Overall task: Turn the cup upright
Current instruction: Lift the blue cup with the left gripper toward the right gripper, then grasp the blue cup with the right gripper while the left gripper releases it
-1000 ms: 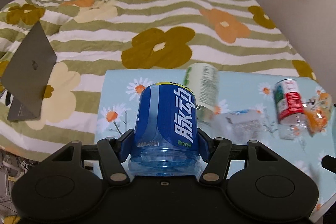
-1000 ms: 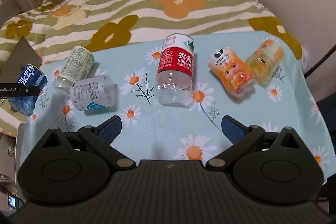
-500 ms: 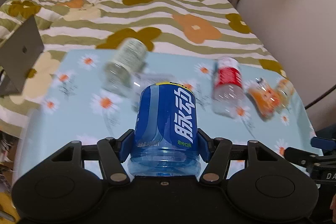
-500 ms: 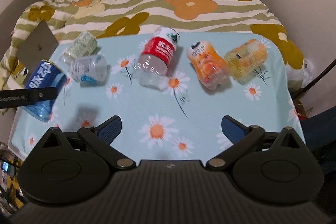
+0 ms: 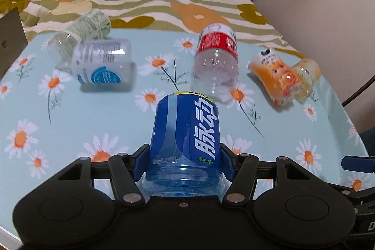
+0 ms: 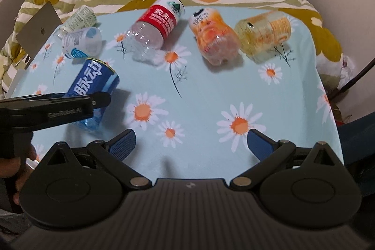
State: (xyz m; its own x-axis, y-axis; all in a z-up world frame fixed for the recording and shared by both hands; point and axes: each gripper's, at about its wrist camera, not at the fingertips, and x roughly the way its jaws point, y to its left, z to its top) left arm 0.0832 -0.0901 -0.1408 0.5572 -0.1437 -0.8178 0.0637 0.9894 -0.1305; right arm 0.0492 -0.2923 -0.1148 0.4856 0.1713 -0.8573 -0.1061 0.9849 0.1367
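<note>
Blue cup (image 5: 185,132) now over tablecloth (image 5: 70,123), tilted, in left tongs (image 5: 185,162); right tongs (image 6: 191,142) apart

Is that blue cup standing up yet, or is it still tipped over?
Tipped. The blue cup leans at a slant in the left gripper, held above the daisy cloth.

Bare cloth (image 6: 211,109) nearby; toppled bottles (image 6: 211,39) crowd the far side.

The right gripper (image 6: 190,143) hangs wide open over the daisy tablecloth (image 6: 211,95). At left, the left gripper (image 6: 93,102) clamps a tilted blue cut-bottle cup (image 6: 93,83); five more lie beyond.
</note>
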